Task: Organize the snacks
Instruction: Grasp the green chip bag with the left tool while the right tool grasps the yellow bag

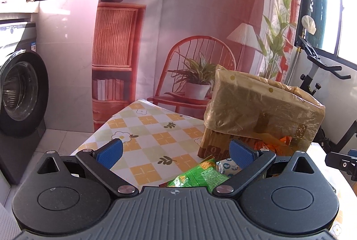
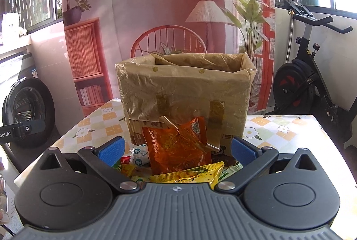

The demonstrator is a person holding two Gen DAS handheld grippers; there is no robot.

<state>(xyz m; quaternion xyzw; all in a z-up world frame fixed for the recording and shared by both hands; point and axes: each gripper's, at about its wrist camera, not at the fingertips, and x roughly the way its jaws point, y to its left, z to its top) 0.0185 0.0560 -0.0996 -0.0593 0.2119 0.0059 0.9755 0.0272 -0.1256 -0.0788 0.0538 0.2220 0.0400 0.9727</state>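
A cardboard box lined with a yellowish plastic bag [image 2: 185, 92] stands on the checked tablecloth [image 1: 151, 128]; the same box [image 1: 263, 110] fills the right of the left wrist view. An orange snack packet [image 2: 176, 146] leans upright against its front. A yellow packet [image 2: 189, 175] and a white wrapped snack [image 2: 139, 154] lie before it. A green packet [image 1: 196, 175] lies just below my left gripper [image 1: 176, 153], which is open and holds nothing. My right gripper [image 2: 177, 149] is open too, its blue pads on either side of the orange packet and apart from it.
A washing machine [image 1: 20, 92] stands left of the table. An exercise bike [image 2: 308, 83] is at the right by the window. A printed room backdrop [image 1: 178, 17] hangs behind the table. The other gripper [image 2: 20, 130] shows at the left edge of the right wrist view.
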